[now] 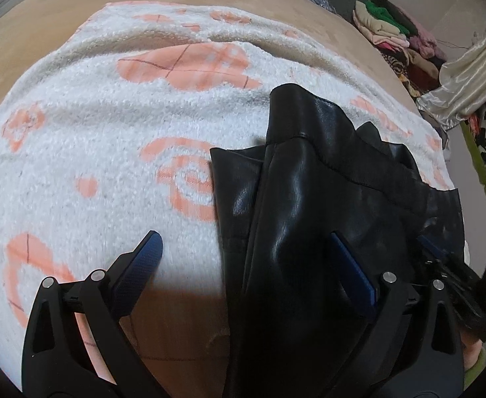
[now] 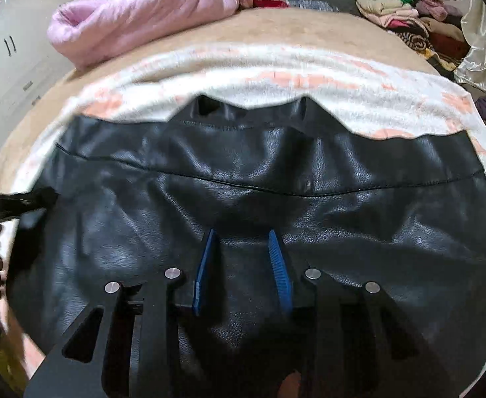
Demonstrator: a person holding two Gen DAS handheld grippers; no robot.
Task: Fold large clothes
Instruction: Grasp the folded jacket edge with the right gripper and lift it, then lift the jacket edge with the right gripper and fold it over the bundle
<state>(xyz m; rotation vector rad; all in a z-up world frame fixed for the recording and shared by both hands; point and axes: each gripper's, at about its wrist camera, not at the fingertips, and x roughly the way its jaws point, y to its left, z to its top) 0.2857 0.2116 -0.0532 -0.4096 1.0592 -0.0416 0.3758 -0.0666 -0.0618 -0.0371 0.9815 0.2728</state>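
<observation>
One black leather garment [image 2: 243, 205], one white towel with orange floral print [image 1: 93, 126] beneath it, and one tan bed surface [image 1: 37, 23] under both. At the far edge of the bed lies one rolled pink quilted item [image 2: 137, 10], and to the right of it a single heap of mixed folded clothes [image 2: 405, 16]. Two grippers are at work. The left gripper [image 1: 246, 252] has its jaws spread wide — its left finger hangs over bare towel, while its right finger lies against a bunched, upright fold of the leather garment that fills the right half of the left wrist view; nothing is pinched between them. The right gripper [image 2: 243, 265] has its blue-padded jaws partly open, a narrow gap showing between them, both pads low over or resting on the garment's flat back panel — whether they touch it I cannot tell. In the right wrist view the garment lies spread across the towel, a stitched seam running left to right across it.
</observation>
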